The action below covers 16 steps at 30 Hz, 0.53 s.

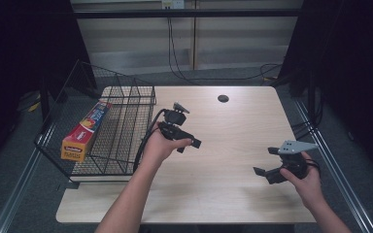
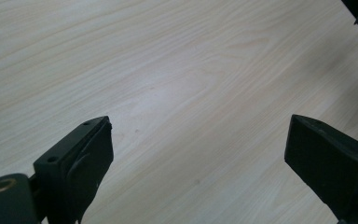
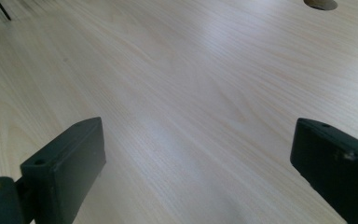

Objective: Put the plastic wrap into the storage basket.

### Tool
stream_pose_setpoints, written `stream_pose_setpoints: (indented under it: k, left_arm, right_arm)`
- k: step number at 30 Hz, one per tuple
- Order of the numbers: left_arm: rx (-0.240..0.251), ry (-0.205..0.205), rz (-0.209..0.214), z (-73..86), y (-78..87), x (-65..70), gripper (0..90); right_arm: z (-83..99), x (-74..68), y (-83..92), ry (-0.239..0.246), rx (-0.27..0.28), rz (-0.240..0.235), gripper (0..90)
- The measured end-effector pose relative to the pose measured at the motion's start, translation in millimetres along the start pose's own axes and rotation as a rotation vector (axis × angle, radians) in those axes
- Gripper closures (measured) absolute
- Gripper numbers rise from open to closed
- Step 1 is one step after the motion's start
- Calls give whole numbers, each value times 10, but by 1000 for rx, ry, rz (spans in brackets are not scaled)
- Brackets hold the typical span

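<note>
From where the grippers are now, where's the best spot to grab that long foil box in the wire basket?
Probably mid-length, across its narrow width. The box lies flat along the left side of the wire basket, one end toward the person. The basket's open top suggests coming straight down, and the left gripper, jaws open, is nearer. The basket's sloping left wall may crowd one jaw.

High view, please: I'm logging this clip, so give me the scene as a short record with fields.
surface: light wooden table with a round hole near its far edge
rack: black wire basket at the table's left end
in rack: one long orange box, lying flat
left tool: jaws open, holding nothing, above the table beside the basket
right tool: jaws open, holding nothing, near the table's right edge
</note>
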<state>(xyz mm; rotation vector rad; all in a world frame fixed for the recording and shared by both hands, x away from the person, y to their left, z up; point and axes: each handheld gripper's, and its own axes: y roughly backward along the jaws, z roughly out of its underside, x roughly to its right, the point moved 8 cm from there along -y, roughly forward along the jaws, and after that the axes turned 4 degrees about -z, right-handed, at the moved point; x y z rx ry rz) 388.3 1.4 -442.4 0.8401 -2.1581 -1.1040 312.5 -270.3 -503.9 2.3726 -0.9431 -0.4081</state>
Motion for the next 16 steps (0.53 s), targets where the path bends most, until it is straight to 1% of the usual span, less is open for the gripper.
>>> stream_pose_setpoints:
  k: [1,2,3,4,5,6,7,8,10,11,12,15,16]
  left_arm:
    - [-6,-11,6,16,-15,13,80]
    - [4,-1,8,24,-39,32,80]
    - [-2,-17,7,38,-47,28,80]
    - [0,-17,5,56,-71,42,80]
    - [-3,-31,13,72,-90,44,80]
    - [-3,-31,13,72,-90,44,80]
    - [6,-18,16,91,-123,63,80]
    - [6,-27,20,123,-171,76,80]
    - [3,-28,18,143,-194,79,80]
    - [3,-44,21,174,-236,91,80]
    - [4,-48,15,188,-251,91,80]
    - [16,-65,6,232,-301,103,79]
    - [13,-76,-1,258,-318,103,80]
  right_arm:
    - [0,-2,-3,0,1,1,31]
    - [1,-1,-4,1,1,3,31]
    - [3,-2,-8,2,0,3,31]
    - [6,-4,-9,3,-2,-1,31]
    - [8,-4,-17,4,-2,4,31]
    - [12,-8,-20,5,-5,-3,31]
    - [12,-8,-20,5,-5,-3,31]
    - [19,-14,-29,8,-10,-1,31]
    - [20,-20,-39,8,-10,-4,31]
    - [21,-19,-40,8,-10,-2,30]
    - [24,-23,-42,9,-12,-11,30]
    - [44,-18,-55,11,-19,-4,28]
    - [55,-24,-65,9,-25,-14,27]
